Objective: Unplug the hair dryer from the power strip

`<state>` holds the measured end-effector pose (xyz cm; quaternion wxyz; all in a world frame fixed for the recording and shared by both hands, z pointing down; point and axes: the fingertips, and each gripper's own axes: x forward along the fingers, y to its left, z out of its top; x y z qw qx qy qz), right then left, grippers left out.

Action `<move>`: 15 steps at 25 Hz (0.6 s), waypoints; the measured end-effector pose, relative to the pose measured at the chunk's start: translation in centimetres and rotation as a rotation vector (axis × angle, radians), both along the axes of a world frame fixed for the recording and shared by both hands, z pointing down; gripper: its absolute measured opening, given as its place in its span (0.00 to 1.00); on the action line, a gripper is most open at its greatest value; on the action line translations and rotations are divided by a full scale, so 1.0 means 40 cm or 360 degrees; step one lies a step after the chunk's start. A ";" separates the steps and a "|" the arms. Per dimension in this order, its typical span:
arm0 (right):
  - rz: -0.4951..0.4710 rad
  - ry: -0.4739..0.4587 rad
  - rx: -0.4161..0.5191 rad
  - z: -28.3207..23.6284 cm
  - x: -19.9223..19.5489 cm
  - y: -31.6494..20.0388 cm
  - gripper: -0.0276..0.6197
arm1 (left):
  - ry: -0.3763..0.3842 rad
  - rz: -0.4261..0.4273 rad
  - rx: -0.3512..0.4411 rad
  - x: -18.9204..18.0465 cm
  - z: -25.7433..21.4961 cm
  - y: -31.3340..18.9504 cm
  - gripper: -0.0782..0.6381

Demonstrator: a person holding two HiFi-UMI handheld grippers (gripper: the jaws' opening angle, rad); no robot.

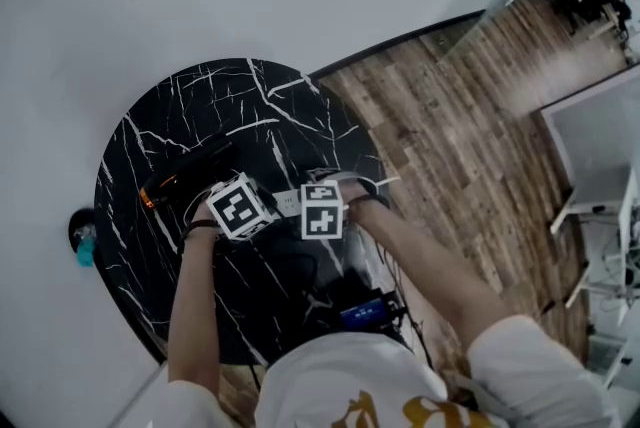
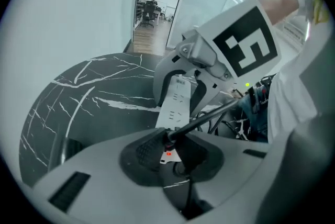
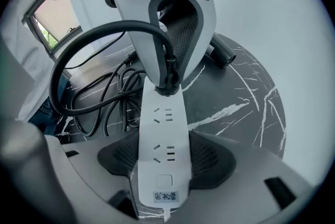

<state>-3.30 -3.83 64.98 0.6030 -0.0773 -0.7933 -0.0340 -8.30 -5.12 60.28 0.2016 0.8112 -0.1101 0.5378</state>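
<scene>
The left claw was nearly closed, its dark pads pinched on the black plug at one end of the white power strip. The right claw stood wider, one pad against each long side of the strip near its other end, pinning it to the black marbled worktop. Both claws pointed steeply down, facing each other along the strip. The plug's cord rose in a loop and dropped into a tangle of cable by the person's body. The hair dryer lay on the worktop beside the left claw, partly behind it. From above, the marker cubes and hands covered both claws' tips and most of the strip. The plug's prongs were hidden, so I could not tell whether it still sat in its socket.
</scene>
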 end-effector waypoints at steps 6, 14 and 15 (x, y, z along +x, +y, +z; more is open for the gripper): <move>0.0018 -0.0016 -0.0006 0.000 0.001 0.003 0.45 | -0.0142 0.0000 0.0139 0.006 0.016 0.035 0.18; 0.0056 -0.0005 -0.0009 -0.002 0.003 -0.002 0.45 | 0.0004 -0.0004 -0.0002 0.009 -0.007 -0.006 0.19; 0.0058 -0.0008 -0.0011 -0.002 0.004 -0.001 0.45 | -0.0014 -0.0004 0.0005 0.013 -0.004 0.004 0.19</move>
